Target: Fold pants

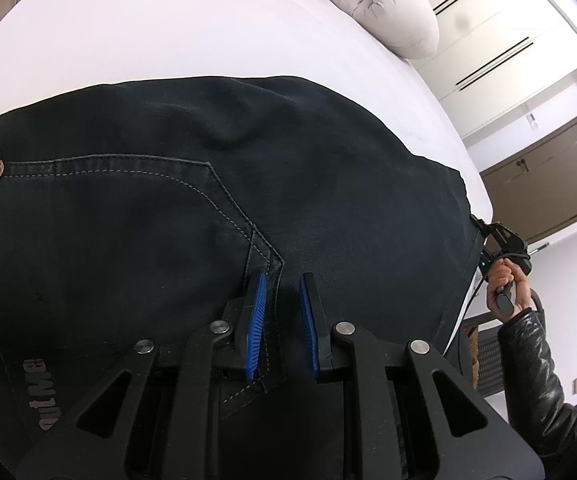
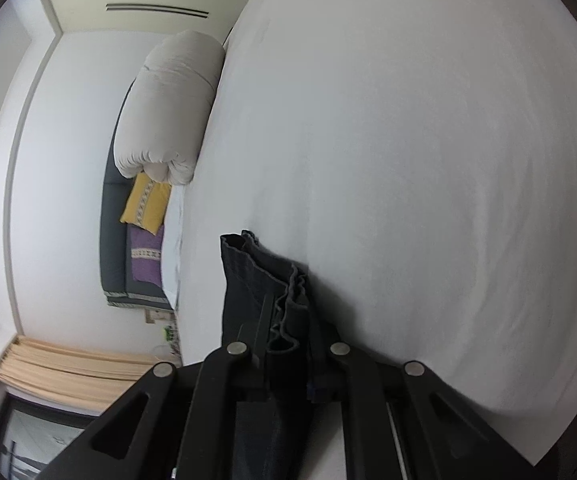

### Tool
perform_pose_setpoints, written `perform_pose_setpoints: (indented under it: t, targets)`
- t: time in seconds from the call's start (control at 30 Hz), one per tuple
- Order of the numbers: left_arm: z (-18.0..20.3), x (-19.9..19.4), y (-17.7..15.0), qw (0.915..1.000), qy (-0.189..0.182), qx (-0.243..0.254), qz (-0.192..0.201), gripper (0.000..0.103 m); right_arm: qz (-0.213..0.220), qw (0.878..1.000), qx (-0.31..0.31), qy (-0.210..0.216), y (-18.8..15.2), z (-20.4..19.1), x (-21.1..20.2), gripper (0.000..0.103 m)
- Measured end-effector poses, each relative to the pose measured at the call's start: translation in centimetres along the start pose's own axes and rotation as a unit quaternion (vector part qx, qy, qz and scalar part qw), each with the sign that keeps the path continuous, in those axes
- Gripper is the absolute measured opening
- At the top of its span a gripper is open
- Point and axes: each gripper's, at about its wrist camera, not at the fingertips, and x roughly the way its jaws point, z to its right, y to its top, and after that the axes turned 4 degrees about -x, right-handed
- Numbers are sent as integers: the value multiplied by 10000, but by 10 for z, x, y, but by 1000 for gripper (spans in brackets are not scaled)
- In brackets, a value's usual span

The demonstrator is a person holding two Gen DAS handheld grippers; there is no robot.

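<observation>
Dark navy pants (image 1: 216, 208) lie spread on a white bed (image 1: 168, 32), back pocket with a red rivet facing up. My left gripper (image 1: 282, 284) hovers just over the pocket's seam, its blue-padded fingers (image 1: 258, 308) apart with nothing between them. My right gripper (image 2: 288, 320) is shut on the bunched leg hems of the pants (image 2: 256, 276), holding them just above the sheet (image 2: 408, 160). The right gripper and the hand holding it also show at the far end of the pants in the left wrist view (image 1: 500, 248).
A rolled beige duvet (image 1: 368, 0) lies at the far end of the bed, also visible in the right wrist view (image 2: 168, 108). Yellow and purple cushions (image 2: 146, 216) sit on a dark bench beside the bed. White wardrobe doors (image 1: 508, 40) stand beyond the bed's edge.
</observation>
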Motion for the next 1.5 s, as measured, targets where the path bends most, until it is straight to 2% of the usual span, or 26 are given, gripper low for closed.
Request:
perform_pose_setpoints:
  t: [0.17, 0.3, 0.43, 0.5, 0.57, 0.6, 0.63, 0.67, 0.7, 0.73, 0.8, 0.83, 0.87, 0.93, 0.97, 1.07, 1.13, 1.27, 1.37, 1.43, 1.5]
  targets:
    - [11, -2, -1, 9997, 177, 191, 28, 17, 12, 9972, -580, -481, -4, -20, 2, 10]
    - [10, 0, -3, 9999, 81, 99, 59, 17, 43, 9897, -1073, -951, -7, -36, 3, 11]
    - [11, -3, -4, 9999, 44, 41, 136, 17, 113, 9765, -1704, -1318, -18, -68, 0, 11]
    - [12, -5, -4, 9999, 48, 10, 163, 17, 104, 9624, -2305, -1434, -34, -97, 0, 11]
    - [13, -7, -3, 9998, -8, -97, 195, 19, 38, 9393, -3073, -1526, -63, -135, 2, 11]
    - [12, -8, -2, 9997, -65, -153, 196, 24, -26, 9271, -3416, -1544, -79, -150, 3, 11]
    - [12, -9, -2, 9993, -183, -249, 204, 36, -132, 9033, -3985, -1580, -108, -173, 8, 11]
    - [13, -10, -1, 9990, -253, -300, 227, 46, -187, 8867, -4339, -1583, -130, -185, 12, 11]
    - [13, -12, 0, 9982, -373, -366, 288, 67, -261, 8705, -4658, -1569, -153, -196, 15, 11]
    - [14, -15, 1, 9975, -445, -427, 340, 77, -383, 8449, -5119, -1503, -192, -210, 19, 11]
    - [15, -18, 4, 9963, -524, -547, 394, 81, -510, 8064, -5691, -1524, -241, -218, 27, 11]
    - [14, -18, 6, 9955, -603, -634, 375, 83, -694, 7813, -6000, -1573, -272, -216, 38, 11]
    - [13, -17, 8, 9942, -703, -736, 338, 83, -910, 7727, -6078, -1590, -289, -210, 49, 11]
    - [11, -12, 13, 9902, -962, -988, 228, 83, -1160, 7639, -6110, -1723, -307, -196, 68, 11]
    - [10, -10, 15, 9877, -1083, -1114, 176, 83, -1202, 7541, -6175, -1885, -316, -187, 77, 11]
    - [15, -4, 27, 9805, -1427, -1348, 67, 83, -1074, 7557, -6170, -1917, -321, -187, 70, 11]
    - [23, 7, 39, 9748, -1663, -1483, -127, 83, -910, 7476, -6301, -1891, -325, -195, 59, 11]
    - [47, 32, 59, 9665, -2014, -1516, -495, 83, -677, 7312, -6575, -1688, -341, -218, 33, 11]
    - [65, 51, 71, 9591, -2229, -1560, -777, 83, -614, 7270, -6697, -1388, -363, -231, 15, 11]
    - [69, 59, 77, 9563, -2284, -1611, -859, 83, -649, 7245, -6748, -1249, -375, -235, 9, 11]
    - [68, 63, 81, 9548, -2293, -1661, -900, 83, -724, 7143, -6871, -1120, -394, -239, 8, 11]
